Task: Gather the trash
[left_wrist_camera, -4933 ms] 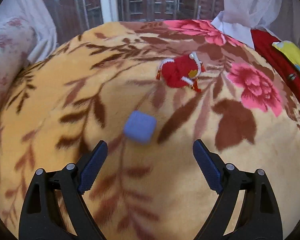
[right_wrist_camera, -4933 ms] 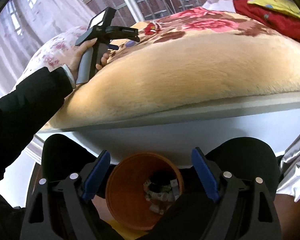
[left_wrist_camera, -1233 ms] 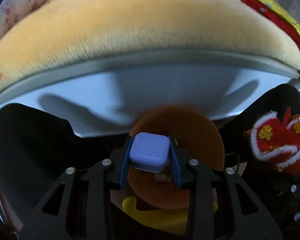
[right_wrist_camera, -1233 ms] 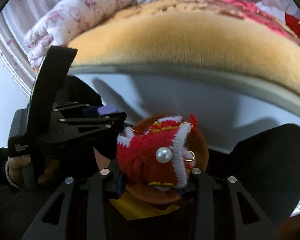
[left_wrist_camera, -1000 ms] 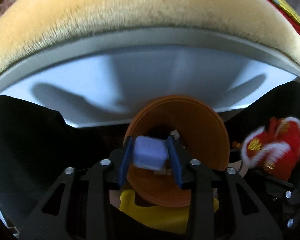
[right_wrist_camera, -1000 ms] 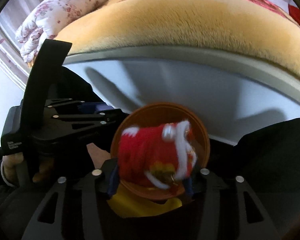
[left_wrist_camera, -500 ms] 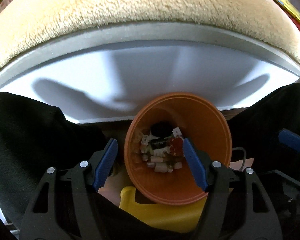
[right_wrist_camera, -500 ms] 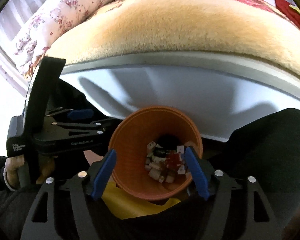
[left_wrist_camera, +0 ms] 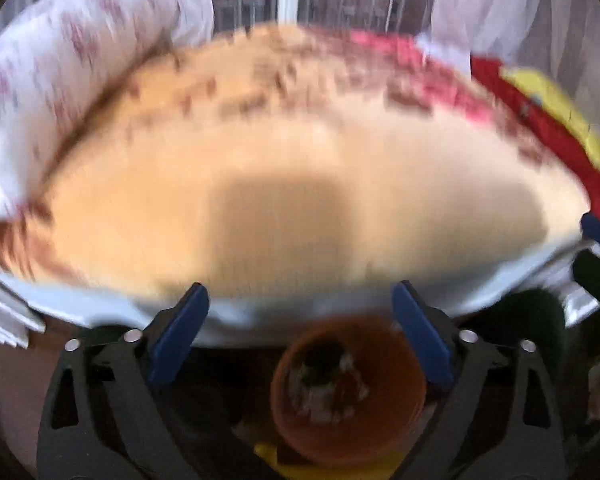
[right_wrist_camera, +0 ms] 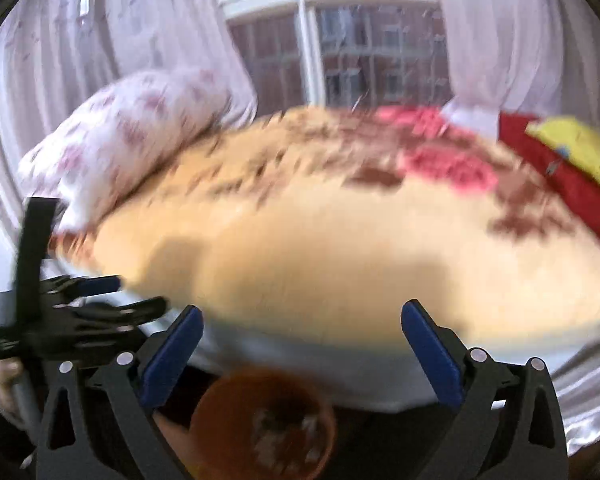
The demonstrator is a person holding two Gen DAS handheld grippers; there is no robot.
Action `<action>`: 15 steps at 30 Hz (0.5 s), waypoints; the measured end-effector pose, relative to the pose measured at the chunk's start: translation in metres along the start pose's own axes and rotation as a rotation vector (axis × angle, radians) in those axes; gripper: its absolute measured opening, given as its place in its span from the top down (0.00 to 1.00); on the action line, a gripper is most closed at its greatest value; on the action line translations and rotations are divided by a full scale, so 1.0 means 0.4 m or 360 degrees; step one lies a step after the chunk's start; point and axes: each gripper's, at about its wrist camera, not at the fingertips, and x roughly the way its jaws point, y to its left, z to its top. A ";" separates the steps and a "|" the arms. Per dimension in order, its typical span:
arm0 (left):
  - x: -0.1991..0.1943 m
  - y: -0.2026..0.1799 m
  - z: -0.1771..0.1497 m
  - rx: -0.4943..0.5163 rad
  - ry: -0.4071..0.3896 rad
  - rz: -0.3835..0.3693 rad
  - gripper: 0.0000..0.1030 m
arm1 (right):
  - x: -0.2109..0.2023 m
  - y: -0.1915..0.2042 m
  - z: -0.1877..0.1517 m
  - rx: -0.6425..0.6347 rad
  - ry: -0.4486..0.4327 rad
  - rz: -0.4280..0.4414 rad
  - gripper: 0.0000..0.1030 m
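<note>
Both the left gripper (left_wrist_camera: 300, 332) and right gripper (right_wrist_camera: 298, 354) hang spread and empty above the orange bin (left_wrist_camera: 348, 392) holding the collected trash (left_wrist_camera: 328, 384), where a careless swing could tip it over.

Blanket (left_wrist_camera: 284, 184) motion-blurred, orange bin (right_wrist_camera: 260, 424) contents indistinct, cut off below

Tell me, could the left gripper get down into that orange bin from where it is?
Probably yes. The left gripper is open and holds nothing, and the orange bin sits open-topped just below its fingers, with nothing in between.
</note>
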 end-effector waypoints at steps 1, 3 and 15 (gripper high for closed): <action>-0.008 0.000 0.025 -0.0004 -0.0039 0.0011 0.11 | 0.008 -0.005 0.031 0.0004 -0.0042 -0.0050 0.05; -0.026 0.001 0.093 -0.0020 -0.0129 0.0035 0.10 | 0.031 -0.012 0.085 0.0008 -0.0116 -0.0149 0.05; 0.071 0.000 0.266 -0.0046 -0.0235 0.0030 0.10 | 0.225 -0.053 0.200 0.0063 -0.0094 -0.0396 0.05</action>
